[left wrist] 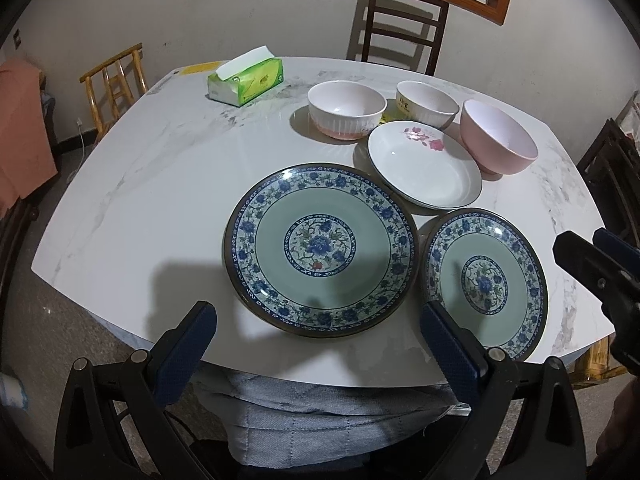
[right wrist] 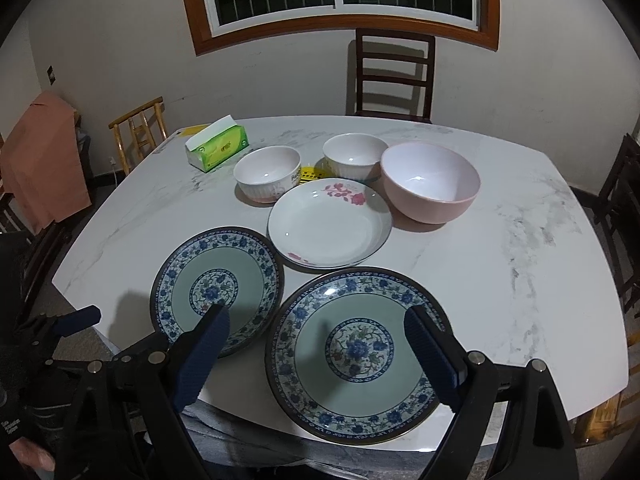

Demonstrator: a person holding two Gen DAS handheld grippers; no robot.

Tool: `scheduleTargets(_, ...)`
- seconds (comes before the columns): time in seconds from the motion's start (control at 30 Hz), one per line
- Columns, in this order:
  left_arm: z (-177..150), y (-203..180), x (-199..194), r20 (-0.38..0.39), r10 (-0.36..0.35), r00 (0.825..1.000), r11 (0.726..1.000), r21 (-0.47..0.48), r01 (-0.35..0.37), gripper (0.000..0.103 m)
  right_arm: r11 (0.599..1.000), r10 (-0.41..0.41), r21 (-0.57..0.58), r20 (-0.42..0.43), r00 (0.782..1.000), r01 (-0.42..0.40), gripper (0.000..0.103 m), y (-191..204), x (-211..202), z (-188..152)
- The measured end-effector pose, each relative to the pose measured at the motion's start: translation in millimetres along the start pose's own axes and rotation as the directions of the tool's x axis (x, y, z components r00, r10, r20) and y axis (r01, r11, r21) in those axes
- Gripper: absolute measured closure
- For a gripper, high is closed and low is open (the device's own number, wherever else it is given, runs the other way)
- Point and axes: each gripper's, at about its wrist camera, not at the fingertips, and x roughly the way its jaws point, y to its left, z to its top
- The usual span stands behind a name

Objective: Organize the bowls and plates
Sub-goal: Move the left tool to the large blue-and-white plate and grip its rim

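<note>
Two blue-floral green plates lie at the table's near edge: one on the left, one on the right. Behind them lie a white plate with pink flowers, two white ribbed bowls and a pink bowl. My left gripper is open and empty, above the near edge before the left plate. My right gripper is open and empty over the right plate; it also shows at the right edge of the left wrist view.
A green tissue box sits at the far left of the white marble table. A dark chair stands behind the table and a bamboo chair at its left. A yellow item lies between the ribbed bowls.
</note>
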Motion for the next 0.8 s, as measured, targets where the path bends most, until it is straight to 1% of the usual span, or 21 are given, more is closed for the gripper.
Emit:
scheduleTargets(0.07,0,5,3,-0.012,-0.011,1.0,1.0,-0.015,0.011,0.003,1.0,0.019,-0.004,-0.009,1.0,-0.019,0.012,-1,4,1)
scheduleTargets(0.13,2,12,6,-0.023,-0.023,0.999,0.999,-0.036,0.022,0.008,0.999,0.037,-0.009,-0.017,0.999,-0.037,0.012,0,8,1)
scheduleTargets(0.17,3,17,7,-0.029,-0.028,0.999,0.999,-0.048,0.026,0.012,0.999,0.049,-0.013,-0.019,0.999,-0.049,0.012,1,9,2)
scheduleTargets(0.27,6,31,11,-0.041,-0.031,0.999,0.996,-0.083,0.027,0.015,0.996,0.088,-0.013,-0.038,0.995,-0.089,0.013,1,17,4)
scheduleTargets(0.33,7,39,13,-0.042,-0.03,0.999,0.995,-0.101,0.026,0.017,0.992,0.127,-0.006,-0.055,0.99,-0.127,0.016,1,23,6)
scheduleTargets(0.37,8,44,14,-0.045,-0.035,0.998,0.994,-0.11,0.03,0.019,0.99,0.142,-0.004,-0.063,0.988,-0.142,0.016,1,26,7)
scheduleTargets(0.43,11,55,18,-0.056,-0.069,0.996,0.988,-0.141,0.061,0.023,0.984,0.176,-0.003,-0.083,0.981,-0.176,0.02,1,35,9)
scheduleTargets(0.47,13,60,20,-0.062,-0.083,0.995,0.985,-0.156,0.073,0.026,0.984,0.179,-0.002,-0.097,0.979,-0.18,0.022,2,39,11)
scheduleTargets(0.5,14,65,22,-0.068,-0.094,0.993,0.982,-0.172,0.081,0.032,0.982,0.187,-0.004,-0.108,0.976,-0.188,0.024,2,44,12)
scheduleTargets(0.6,20,78,27,-0.072,-0.125,0.99,0.972,-0.209,0.107,0.035,0.976,0.213,-0.01,-0.143,0.967,-0.216,0.034,6,58,18)
scheduleTargets(0.67,25,88,30,-0.069,-0.127,0.989,0.967,-0.229,0.108,0.039,0.968,0.248,-0.002,-0.172,0.953,-0.252,0.038,7,69,22)
scheduleTargets(0.73,30,96,36,-0.074,-0.143,0.987,0.961,-0.248,0.121,0.042,0.96,0.279,0.024,-0.203,0.938,-0.281,0.048,7,81,25)
scheduleTargets(0.77,32,101,39,-0.083,-0.157,0.984,0.956,-0.265,0.13,0.045,0.954,0.299,0.041,-0.221,0.928,-0.298,0.051,5,88,27)
scheduleTargets(0.8,34,105,43,-0.087,-0.178,0.98,0.948,-0.282,0.147,0.047,0.948,0.317,0.063,-0.243,0.917,-0.311,0.057,4,98,29)
